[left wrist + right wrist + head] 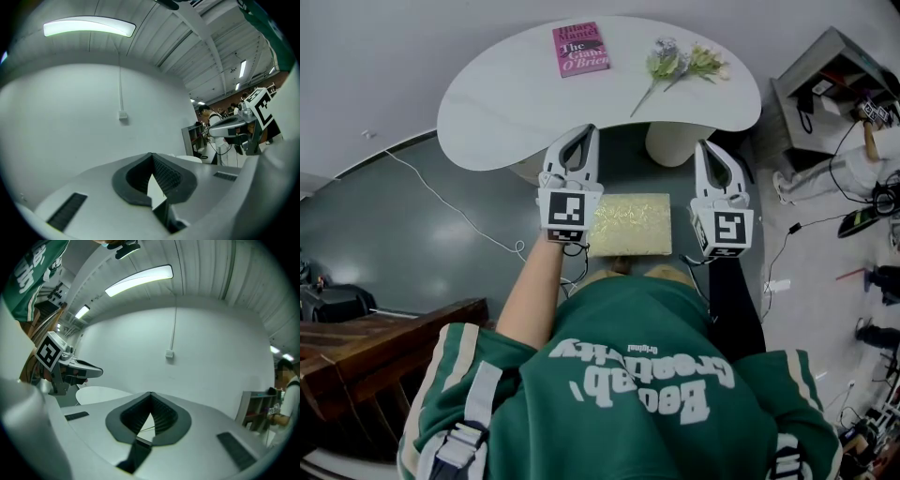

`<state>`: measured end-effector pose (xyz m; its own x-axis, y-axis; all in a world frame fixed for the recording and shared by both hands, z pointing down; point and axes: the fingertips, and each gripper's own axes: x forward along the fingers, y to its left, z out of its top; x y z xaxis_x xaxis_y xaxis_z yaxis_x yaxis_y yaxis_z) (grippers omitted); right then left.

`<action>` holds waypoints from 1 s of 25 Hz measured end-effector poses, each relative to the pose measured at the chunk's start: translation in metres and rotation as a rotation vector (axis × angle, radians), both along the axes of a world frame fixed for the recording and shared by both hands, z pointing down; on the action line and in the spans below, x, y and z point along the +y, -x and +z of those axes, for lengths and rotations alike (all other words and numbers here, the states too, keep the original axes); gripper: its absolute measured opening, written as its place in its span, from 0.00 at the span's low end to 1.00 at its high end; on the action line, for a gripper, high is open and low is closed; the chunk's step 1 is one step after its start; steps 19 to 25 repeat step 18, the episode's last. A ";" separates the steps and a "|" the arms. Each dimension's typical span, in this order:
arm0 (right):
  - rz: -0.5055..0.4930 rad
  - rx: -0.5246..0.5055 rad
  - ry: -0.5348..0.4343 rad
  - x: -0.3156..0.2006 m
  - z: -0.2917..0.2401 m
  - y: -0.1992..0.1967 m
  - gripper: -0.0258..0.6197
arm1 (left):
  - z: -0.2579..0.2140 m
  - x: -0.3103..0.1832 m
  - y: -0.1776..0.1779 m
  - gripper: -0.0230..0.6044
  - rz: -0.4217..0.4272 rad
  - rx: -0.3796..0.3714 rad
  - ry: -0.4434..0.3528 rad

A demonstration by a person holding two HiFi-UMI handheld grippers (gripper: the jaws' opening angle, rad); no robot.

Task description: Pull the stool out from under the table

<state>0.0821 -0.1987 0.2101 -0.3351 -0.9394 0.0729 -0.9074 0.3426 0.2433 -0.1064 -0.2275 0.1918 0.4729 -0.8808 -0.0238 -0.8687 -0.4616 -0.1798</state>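
Note:
The stool (630, 225), with a square gold cushion, stands on the dark floor in front of the white kidney-shaped table (516, 108), near its pedestal (673, 143). My left gripper (583, 131) is held level at the stool's left side, above it, pointing at the table edge. Its jaws are shut with nothing between them. My right gripper (707, 146) is level at the stool's right side, also shut and empty. In the left gripper view the jaws (151, 155) meet against the white wall. The right gripper view shows the same (150, 394), and the left gripper (75, 369) beside it.
A pink book (579, 49) and a sprig of flowers (680, 64) lie on the table. A white cable (450, 202) crosses the floor at left, near a wooden bench (384, 347). A grey shelf unit (825, 80), cables and a person (853, 169) are at right.

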 end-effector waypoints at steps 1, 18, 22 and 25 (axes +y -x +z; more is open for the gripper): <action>0.000 0.000 0.001 0.000 0.001 0.000 0.05 | 0.001 0.000 0.000 0.06 0.001 -0.001 0.001; 0.027 0.015 0.035 0.007 0.010 -0.012 0.05 | 0.010 0.003 -0.002 0.06 0.029 0.008 0.012; 0.027 0.015 0.035 0.007 0.010 -0.012 0.05 | 0.010 0.003 -0.002 0.06 0.029 0.008 0.012; 0.027 0.015 0.035 0.007 0.010 -0.012 0.05 | 0.010 0.003 -0.002 0.06 0.029 0.008 0.012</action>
